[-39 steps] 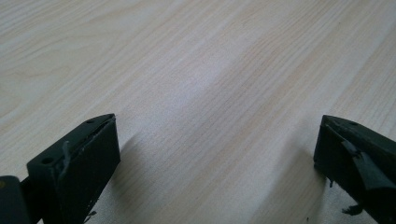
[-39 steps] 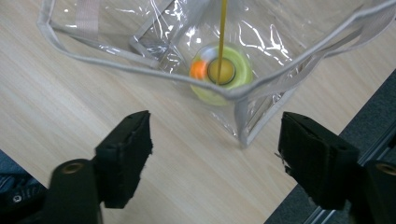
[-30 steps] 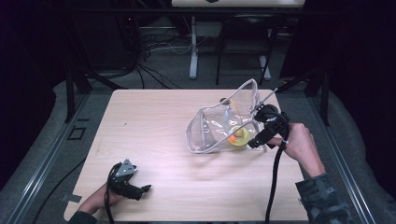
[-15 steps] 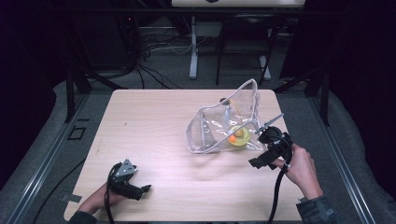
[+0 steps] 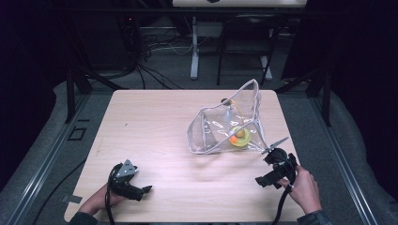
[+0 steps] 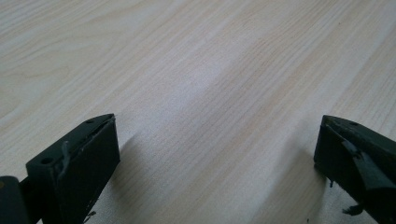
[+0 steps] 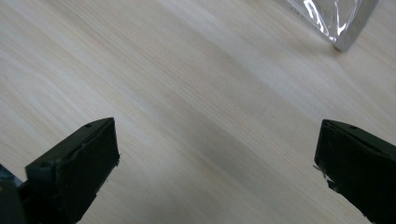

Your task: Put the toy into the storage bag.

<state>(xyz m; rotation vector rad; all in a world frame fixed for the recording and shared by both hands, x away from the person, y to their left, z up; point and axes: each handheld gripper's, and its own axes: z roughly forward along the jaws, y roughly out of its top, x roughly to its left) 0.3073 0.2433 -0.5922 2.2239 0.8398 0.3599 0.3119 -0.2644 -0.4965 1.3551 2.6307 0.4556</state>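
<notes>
We note the wooden table first, a pale woodgrain top that takes up the middle of the high view, with dark floor and cable clutter beyond its far edge. On its right half stands the clear plastic pouch, a soft transparent bag with a pale edge trim, slumped but partly upright, one corner lifted toward the far side of the table. Inside it, low and toward its right side, we see a small yellow and orange object; we cannot tell what it is. A corner of the same pouch shows at the top right of the right gripper view, well ahead of the jaws and not between them. The right gripper sits near the table's near right edge, held in the person's right hand, just short of the pouch's nearest corner and apart from it; its cable trails off the near edge. Its jaws have just been opening and now stand spread wide, with only bare wood between them in the right gripper view. The left gripper lies low at the near left of the table in the person's left hand, well apart from the pouch, its grey three-cornered plate uppermost. Its jaws are likewise spread wide over bare tabletop, nothing between them.
</notes>
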